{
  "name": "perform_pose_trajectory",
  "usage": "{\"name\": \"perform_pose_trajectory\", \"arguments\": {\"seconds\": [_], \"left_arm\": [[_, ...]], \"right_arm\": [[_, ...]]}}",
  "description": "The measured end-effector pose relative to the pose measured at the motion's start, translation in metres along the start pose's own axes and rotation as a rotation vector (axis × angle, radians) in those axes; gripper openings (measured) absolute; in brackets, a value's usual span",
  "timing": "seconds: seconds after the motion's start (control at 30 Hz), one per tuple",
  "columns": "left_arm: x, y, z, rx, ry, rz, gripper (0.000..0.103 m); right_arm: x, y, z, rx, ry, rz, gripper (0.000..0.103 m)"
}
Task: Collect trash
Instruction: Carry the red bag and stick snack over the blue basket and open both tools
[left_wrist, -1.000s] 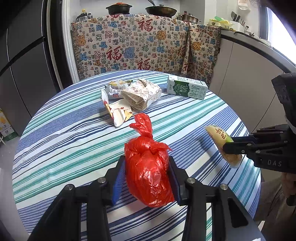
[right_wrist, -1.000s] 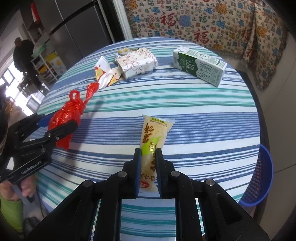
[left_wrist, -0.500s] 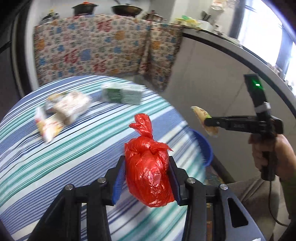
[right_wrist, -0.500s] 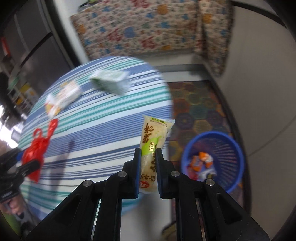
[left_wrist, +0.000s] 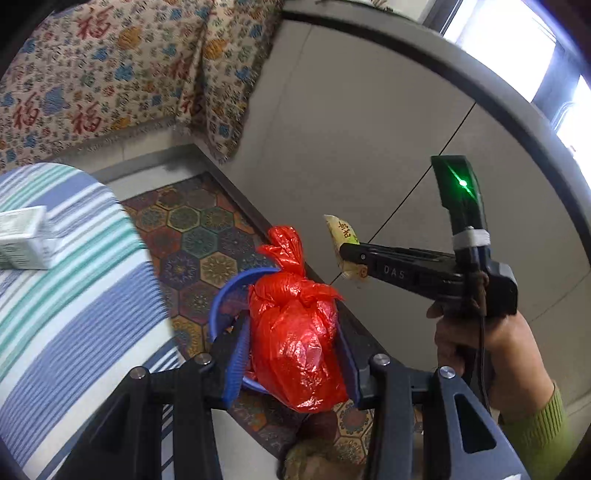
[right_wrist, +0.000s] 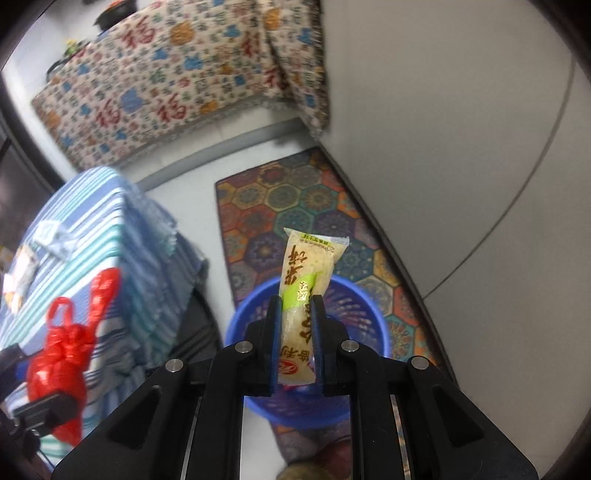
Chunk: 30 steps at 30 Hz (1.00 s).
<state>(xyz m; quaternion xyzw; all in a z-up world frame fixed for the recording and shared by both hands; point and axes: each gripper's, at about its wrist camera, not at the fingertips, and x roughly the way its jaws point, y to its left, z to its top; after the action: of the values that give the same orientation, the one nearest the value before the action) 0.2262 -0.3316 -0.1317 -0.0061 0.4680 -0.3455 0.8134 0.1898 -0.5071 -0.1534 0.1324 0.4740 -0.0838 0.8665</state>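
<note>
My left gripper (left_wrist: 291, 354) is shut on a tied red plastic bag (left_wrist: 295, 332) and holds it in the air over the blue waste basket (left_wrist: 229, 291) on the floor. The bag also shows in the right wrist view (right_wrist: 62, 365). My right gripper (right_wrist: 295, 332) is shut on a yellow-green snack packet (right_wrist: 306, 277), held upright above the same blue basket (right_wrist: 354, 317). From the left wrist view the right gripper (left_wrist: 351, 258) and its packet (left_wrist: 341, 236) hang just right of the red bag.
The round table with a striped cloth (left_wrist: 66, 280) is to the left, with a green-white carton (left_wrist: 22, 236) on it. A patterned mat (right_wrist: 295, 199) lies under the basket. A grey cabinet wall (left_wrist: 369, 129) stands close on the right.
Both grippers have swung right, off the table and over the blue basket, each still holding its item. The table now lies at the left of both views.
</note>
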Motion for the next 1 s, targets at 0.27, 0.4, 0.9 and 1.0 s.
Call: {"name": "perform_pose_trajectory", "arguments": {"seconds": [0.27,0.4,0.9,1.0], "left_arm": [[0.08,0.004,0.008,-0.002,0.056,0.027,0.044],[0.109,0.007,0.006,0.006,0.068,0.042,0.05],[0.08,-0.005,-0.008,0.017,0.021,0.049,0.065],[0.03,-0.01,-0.023,0.036,-0.024,0.058,0.066]], "right_arm": [[0.02,-0.047,-0.003,0.094,0.026,0.048,0.015],[0.025,-0.056,-0.005,0.116,0.034,0.058,0.019],[-0.001,-0.036,0.01,0.093,-0.081,-0.018,0.088],[-0.015,-0.013,0.011,0.043,-0.109,-0.057,0.099]]}}
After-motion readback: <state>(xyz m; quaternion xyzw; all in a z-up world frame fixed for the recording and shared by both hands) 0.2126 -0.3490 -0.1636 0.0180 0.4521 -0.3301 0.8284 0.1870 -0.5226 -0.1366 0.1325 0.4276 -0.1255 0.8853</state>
